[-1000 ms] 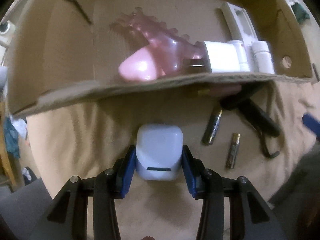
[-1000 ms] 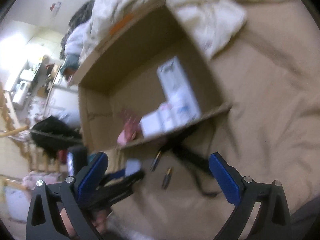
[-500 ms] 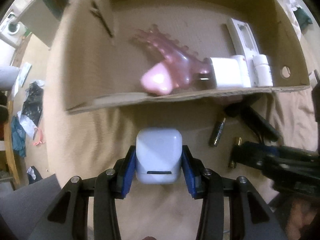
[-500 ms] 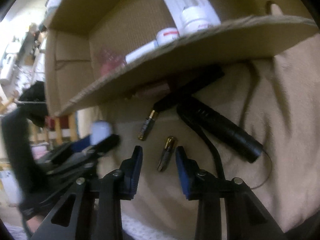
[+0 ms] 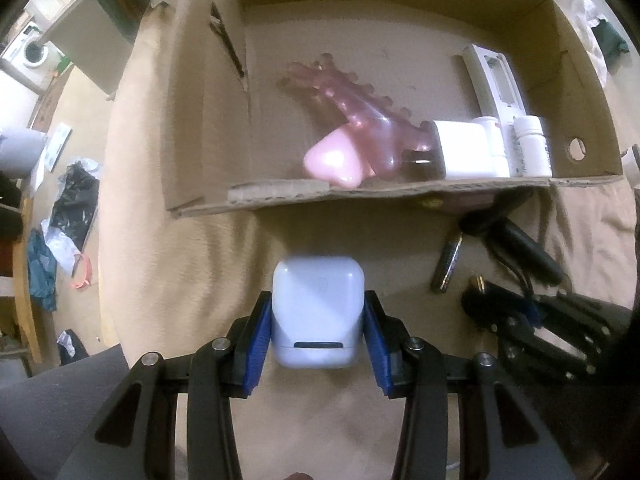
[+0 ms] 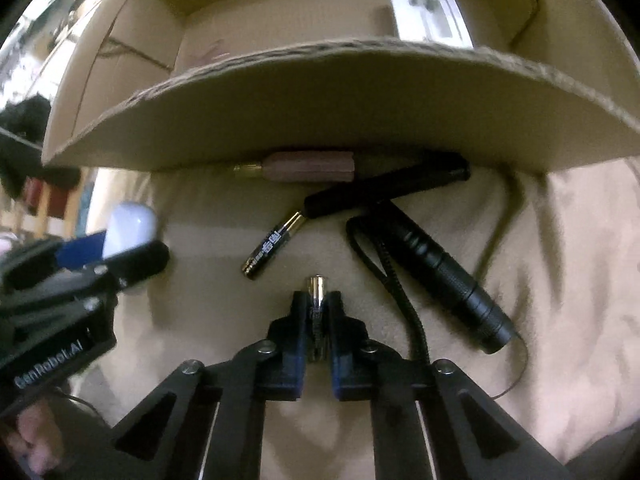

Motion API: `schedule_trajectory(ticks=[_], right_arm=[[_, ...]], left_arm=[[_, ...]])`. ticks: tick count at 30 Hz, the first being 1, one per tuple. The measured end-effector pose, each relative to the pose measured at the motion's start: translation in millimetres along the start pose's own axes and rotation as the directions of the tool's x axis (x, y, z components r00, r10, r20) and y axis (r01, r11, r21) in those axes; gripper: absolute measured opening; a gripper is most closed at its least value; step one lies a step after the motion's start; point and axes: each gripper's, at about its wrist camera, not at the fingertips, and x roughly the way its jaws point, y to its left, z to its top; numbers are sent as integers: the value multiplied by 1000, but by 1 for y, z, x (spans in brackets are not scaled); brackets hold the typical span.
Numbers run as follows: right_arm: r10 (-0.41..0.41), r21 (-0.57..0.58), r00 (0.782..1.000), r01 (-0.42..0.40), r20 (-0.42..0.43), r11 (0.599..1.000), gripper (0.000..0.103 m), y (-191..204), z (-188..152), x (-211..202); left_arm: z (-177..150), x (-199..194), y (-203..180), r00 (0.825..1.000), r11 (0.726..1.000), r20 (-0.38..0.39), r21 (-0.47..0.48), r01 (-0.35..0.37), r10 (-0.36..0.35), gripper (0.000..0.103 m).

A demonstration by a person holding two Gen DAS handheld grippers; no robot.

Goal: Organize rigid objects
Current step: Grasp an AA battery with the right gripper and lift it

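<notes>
My left gripper [image 5: 317,320] is shut on a white earbud case [image 5: 317,308], held above the beige blanket in front of the cardboard box [image 5: 400,194]. It also shows at the left of the right wrist view [image 6: 128,232]. My right gripper [image 6: 317,312] is shut on a small black battery [image 6: 316,286] lying on the blanket. A second battery [image 6: 274,246] lies just beyond it. The box holds a pink spiky toy [image 5: 352,128], a white charger block [image 5: 466,150], a white remote [image 5: 496,80] and a small white bottle [image 5: 532,146].
A black flashlight [image 6: 444,276] with a cord lies right of my right gripper. A black pen [image 6: 384,192] and a brown-pink cylinder [image 6: 308,166] lie against the box's front wall. Clutter covers the floor at the far left [image 5: 68,216].
My right gripper came down from high above the bed to the blanket and closed on the battery. My left gripper rose and drew back a little with the case.
</notes>
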Motion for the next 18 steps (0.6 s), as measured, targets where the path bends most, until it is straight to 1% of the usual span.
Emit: schedule_trajectory(ticks=[2, 4, 6, 8, 12, 14, 15, 18], right_arm=[[-67, -83, 998, 69, 21, 994, 10, 11, -3, -2], [-72, -92, 997, 74, 25, 993, 10, 8, -3, -5], [-44, -79, 998, 46, 33, 996, 10, 6, -4, -12], [3, -56, 999, 0, 47, 998, 10, 3, -6, -24], [82, -40, 992, -78, 96, 996, 10, -5, -11, -55], [90, -44, 987, -85, 134, 995, 10, -8, -13, -69], [100, -34, 984, -96, 147, 995, 10, -19, -16, -76], [127, -6, 972, -129, 198, 992, 10, -29, -17, -96]], left_arm=[[-4, -5, 2, 1000, 1000, 6, -2, 6, -6, 40], [-8, -13, 3, 1000, 1000, 17, 4, 11, -11, 40], [-11, -22, 5, 999, 1000, 31, 10, 15, -15, 40], [-14, -33, 8, 998, 1000, 49, 7, 24, -24, 40], [-21, -57, 10, 994, 998, 93, 4, 61, -62, 40], [-22, -69, 9, 991, 997, 114, 13, 73, -74, 40], [-23, -76, 8, 989, 997, 127, 19, 77, -79, 40], [-20, -96, 10, 982, 997, 176, 34, 69, -74, 40]])
